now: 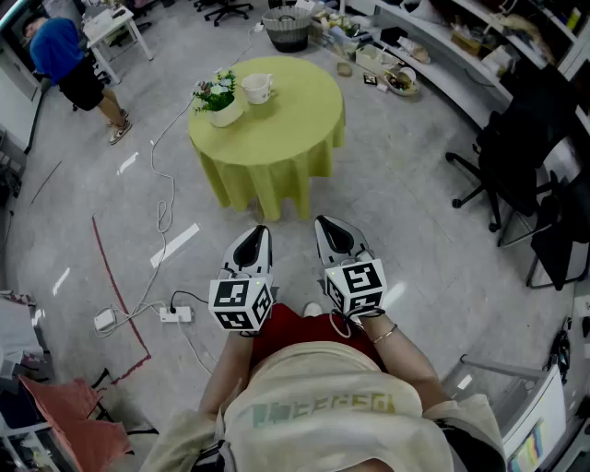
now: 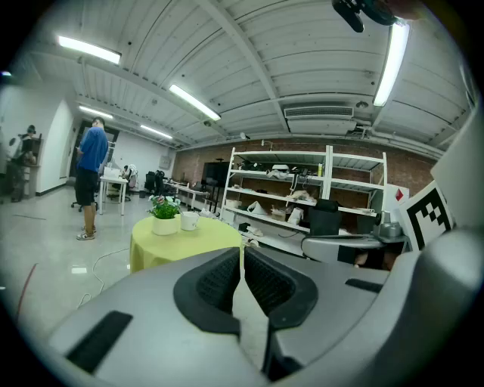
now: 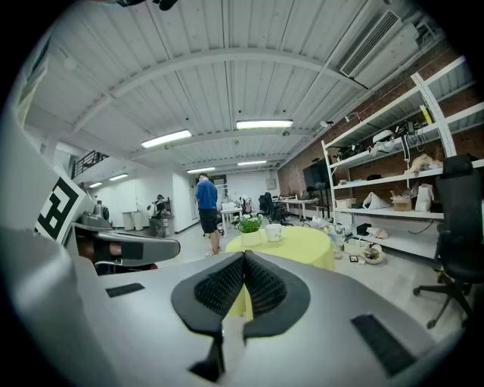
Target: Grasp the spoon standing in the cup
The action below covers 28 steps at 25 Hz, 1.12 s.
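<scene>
A white cup stands near the far edge of a round table draped in yellow-green cloth, next to a small potted plant. The spoon in it is too small to make out. Both grippers hang close to my body, well short of the table. My left gripper and right gripper are both shut and hold nothing. The left gripper view has the cup far beyond the closed left gripper. In the right gripper view the cup sits above the closed right gripper.
White cables and a power strip lie on the floor at the left. A person in blue stands at the far left. Black office chairs stand to the right, with cluttered shelves behind. A basket is beyond the table.
</scene>
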Each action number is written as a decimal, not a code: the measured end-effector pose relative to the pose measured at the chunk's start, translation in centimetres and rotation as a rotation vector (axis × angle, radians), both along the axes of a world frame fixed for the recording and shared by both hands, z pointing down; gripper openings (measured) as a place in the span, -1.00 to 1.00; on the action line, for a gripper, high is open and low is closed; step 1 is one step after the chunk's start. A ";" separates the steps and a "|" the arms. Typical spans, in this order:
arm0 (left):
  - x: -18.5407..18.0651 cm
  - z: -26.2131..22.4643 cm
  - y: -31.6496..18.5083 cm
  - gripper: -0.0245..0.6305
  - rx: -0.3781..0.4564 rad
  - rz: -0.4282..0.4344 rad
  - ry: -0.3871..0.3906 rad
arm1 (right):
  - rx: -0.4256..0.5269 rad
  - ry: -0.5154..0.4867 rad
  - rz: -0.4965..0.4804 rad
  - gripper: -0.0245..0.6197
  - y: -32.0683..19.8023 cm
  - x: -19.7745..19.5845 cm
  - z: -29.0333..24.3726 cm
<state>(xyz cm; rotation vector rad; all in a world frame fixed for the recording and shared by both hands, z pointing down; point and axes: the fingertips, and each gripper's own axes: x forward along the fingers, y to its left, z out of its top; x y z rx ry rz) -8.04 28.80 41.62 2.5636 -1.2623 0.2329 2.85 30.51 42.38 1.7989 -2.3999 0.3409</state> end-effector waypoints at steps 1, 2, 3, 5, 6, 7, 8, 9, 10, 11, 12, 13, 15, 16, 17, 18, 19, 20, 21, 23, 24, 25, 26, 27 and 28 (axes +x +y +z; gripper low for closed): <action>0.2 -0.1 0.0 -0.82 0.004 -0.001 0.002 | 0.009 -0.002 0.000 -0.81 -0.1 0.2 -0.3; 0.4 -0.3 -0.1 -0.81 0.007 -0.003 0.004 | 0.016 -0.004 0.001 -0.81 -0.2 0.4 -0.5; 0.5 -0.4 -0.1 -0.81 0.010 -0.004 0.006 | 0.019 -0.005 0.001 -0.81 -0.2 0.5 -0.6; 0.5 -0.7 0.0 -0.81 0.018 -0.010 0.012 | 0.014 -0.009 -0.002 -0.81 0.0 0.6 -0.4; 0.4 -1.0 0.1 -0.81 0.025 -0.016 0.016 | 0.014 -0.019 -0.005 -0.81 0.1 0.6 -0.4; 0.4 -1.5 0.1 -0.81 0.034 -0.023 0.021 | 0.018 -0.035 -0.007 -0.81 0.2 0.6 -0.5; 0.4 -1.9 0.0 -0.81 0.042 -0.030 0.025 | 0.023 -0.052 -0.008 -0.81 0.2 0.7 -0.7; 0.6 -2.3 0.0 -0.81 0.047 -0.033 0.029 | 0.025 -0.064 -0.009 -0.81 0.2 0.9 -0.8; 0.8 -2.5 -0.1 -0.81 0.048 -0.034 0.032 | 0.024 -0.069 -0.007 -0.81 0.2 1.1 -0.9; 0.9 -2.7 -0.1 -0.81 0.047 -0.034 0.034 | 0.021 -0.070 -0.003 -0.81 0.2 1.3 -0.9; 1.1 -2.7 -0.1 -0.81 0.044 -0.036 0.035 | 0.019 -0.068 0.003 -0.81 0.2 1.5 -0.9; 1.1 -2.7 -0.2 -0.81 0.041 -0.038 0.036 | 0.020 -0.065 0.009 -0.81 0.2 1.6 -0.9; 1.1 -2.5 -0.4 -0.81 0.036 -0.045 0.034 | 0.028 -0.062 0.016 -0.81 -0.1 1.9 -1.1; 1.2 -2.3 -0.5 -0.81 0.033 -0.047 0.033 | 0.031 -0.062 0.018 -0.81 -0.3 2.1 -1.1; 1.2 -2.2 -0.6 -0.81 0.030 -0.049 0.030 | 0.033 -0.063 0.020 -0.81 -0.6 2.2 -1.2; 1.3 -2.1 -0.8 -0.81 0.027 -0.050 0.027 | 0.034 -0.065 0.022 -0.81 -0.8 2.4 -1.2; 1.3 -2.0 -0.8 -0.81 0.024 -0.051 0.025 | 0.034 -0.068 0.026 -0.81 -1.0 2.6 -1.2; 1.3 -1.9 -1.0 -0.81 0.022 -0.052 0.022 | 0.033 -0.072 0.031 -0.81 -1.2 2.7 -1.3; 1.2 -1.8 -1.1 -0.81 0.020 -0.053 0.019 | 0.033 -0.074 0.036 -0.81 -1.5 2.8 -1.4; 1.1 -1.6 -1.6 -0.81 0.019 -0.057 0.015 | 0.034 -0.071 0.040 -0.81 -2.1 2.9 -1.5; 1.0 -1.6 -1.9 -0.81 0.019 -0.061 0.017 | 0.033 -0.064 0.038 -0.81 -2.4 3.0 -1.4; 0.9 -1.5 -2.3 -0.81 0.019 -0.064 0.021 | 0.030 -0.056 0.036 -0.81 -2.7 3.2 -1.2; 0.9 -1.6 -2.6 -0.81 0.017 -0.065 0.026 | 0.028 -0.051 0.036 -0.81 -3.0 3.3 -1.2; 0.9 -1.6 -3.0 -0.81 0.015 -0.065 0.032 | 0.027 -0.051 0.038 -0.81 -3.3 3.4 -1.3; 1.0 -1.5 -3.4 -0.81 0.011 -0.064 0.035 | 0.026 -0.050 0.040 -0.81 -3.6 3.6 -1.3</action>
